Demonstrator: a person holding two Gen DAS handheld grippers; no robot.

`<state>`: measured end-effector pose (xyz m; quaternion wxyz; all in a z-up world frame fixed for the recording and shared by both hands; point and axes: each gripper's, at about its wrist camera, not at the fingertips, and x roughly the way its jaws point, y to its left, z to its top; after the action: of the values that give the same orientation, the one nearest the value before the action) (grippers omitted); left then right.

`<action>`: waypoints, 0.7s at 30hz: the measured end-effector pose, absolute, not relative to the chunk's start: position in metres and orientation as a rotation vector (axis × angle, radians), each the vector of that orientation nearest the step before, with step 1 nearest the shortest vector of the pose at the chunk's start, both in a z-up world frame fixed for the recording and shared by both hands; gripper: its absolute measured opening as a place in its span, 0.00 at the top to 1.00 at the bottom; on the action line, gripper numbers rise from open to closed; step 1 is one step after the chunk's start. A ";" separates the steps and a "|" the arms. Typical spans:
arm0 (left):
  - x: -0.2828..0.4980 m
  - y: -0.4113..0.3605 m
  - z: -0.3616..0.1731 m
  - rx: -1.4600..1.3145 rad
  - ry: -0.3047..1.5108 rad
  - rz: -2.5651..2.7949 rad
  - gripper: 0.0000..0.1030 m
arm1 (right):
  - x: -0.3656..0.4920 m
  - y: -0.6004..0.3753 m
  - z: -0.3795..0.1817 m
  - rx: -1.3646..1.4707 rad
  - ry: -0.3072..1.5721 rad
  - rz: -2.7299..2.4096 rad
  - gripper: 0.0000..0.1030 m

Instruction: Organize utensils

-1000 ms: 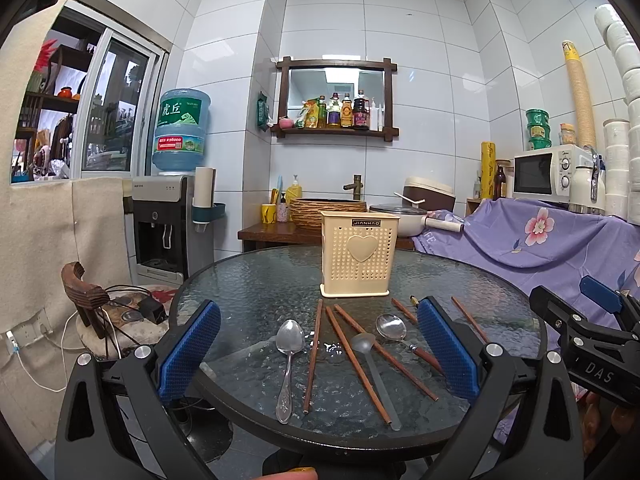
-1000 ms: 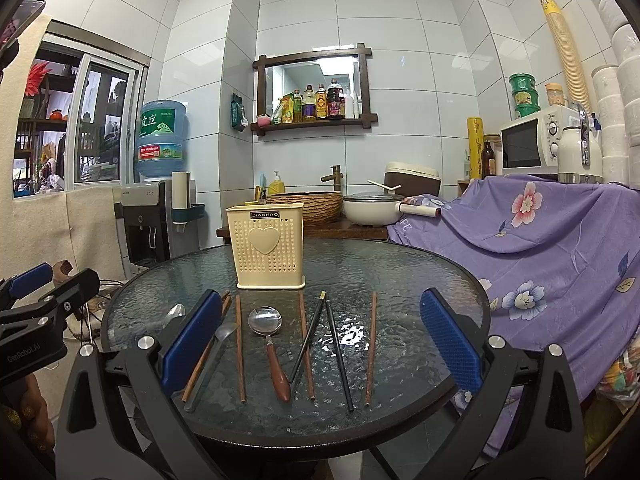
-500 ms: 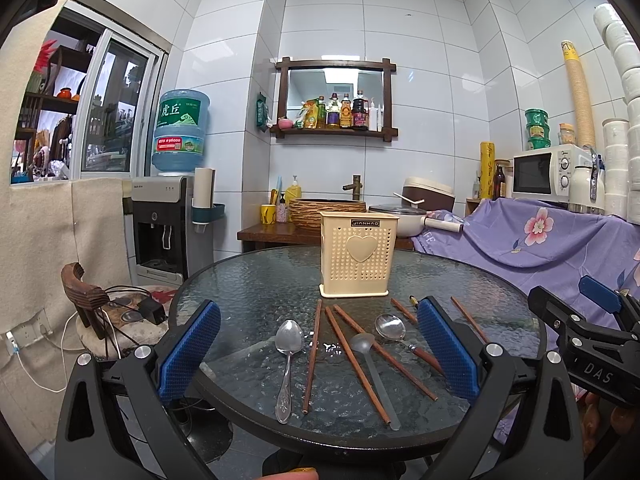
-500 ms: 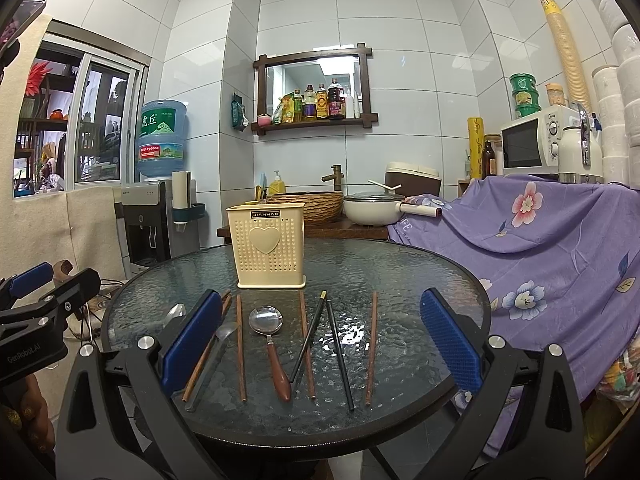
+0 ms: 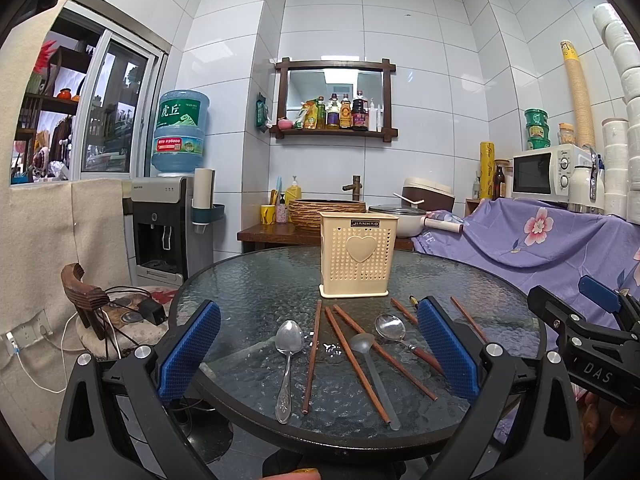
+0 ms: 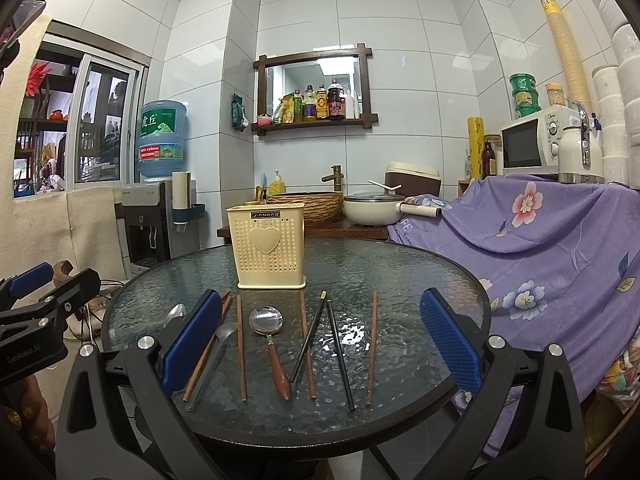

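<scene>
**Nothing's moved on the bench in the last second**

Compared with a second ago, both views look basically identical. The left tongs [image 5: 318,354] hover wide open at the near edge of the round glass bench [image 5: 248,280], holding nothing, and the right tongs [image 6: 320,344] are the same, spread wide and empty.

The cream utensil holder [image 5: 358,258] with the heart on it stands upright toward the far edge, same spot as before. All the utensils lie flat in a row between it and the near edge: the all-metal spoon [image 5: 289,364] furthest left, then brown chopsticks [image 5: 312,354], a grey spoon [image 5: 370,368] lying among them, and the wooden-handled spoon [image 6: 270,338] about mid-row. To the right of it, a pair of black chopsticks [image 6: 336,354] crosses a brown one, and one more brown chopstick [image 6: 373,344] sits apart nearest the right edge. None of them has shifted that I can tell.
</scene>
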<state>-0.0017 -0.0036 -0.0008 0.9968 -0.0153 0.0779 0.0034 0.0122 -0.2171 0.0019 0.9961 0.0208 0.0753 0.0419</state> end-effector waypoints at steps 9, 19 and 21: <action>-0.002 -0.004 -0.001 -0.030 0.157 0.007 0.06 | 0.012 -0.218 0.002 0.041 0.151 0.084 0.05; 0.005 -0.007 0.000 -0.012 0.193 0.013 0.06 | 0.016 -0.215 0.001 0.014 0.163 0.069 0.05; 0.018 -0.005 0.000 -0.003 0.257 0.013 0.06 | 0.024 -0.216 0.001 0.006 0.183 0.060 0.05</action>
<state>0.0178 -0.0054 0.0004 0.9917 -0.0017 0.1282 0.0066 0.0235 -0.2162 0.0006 0.9954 0.0029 0.0913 0.0300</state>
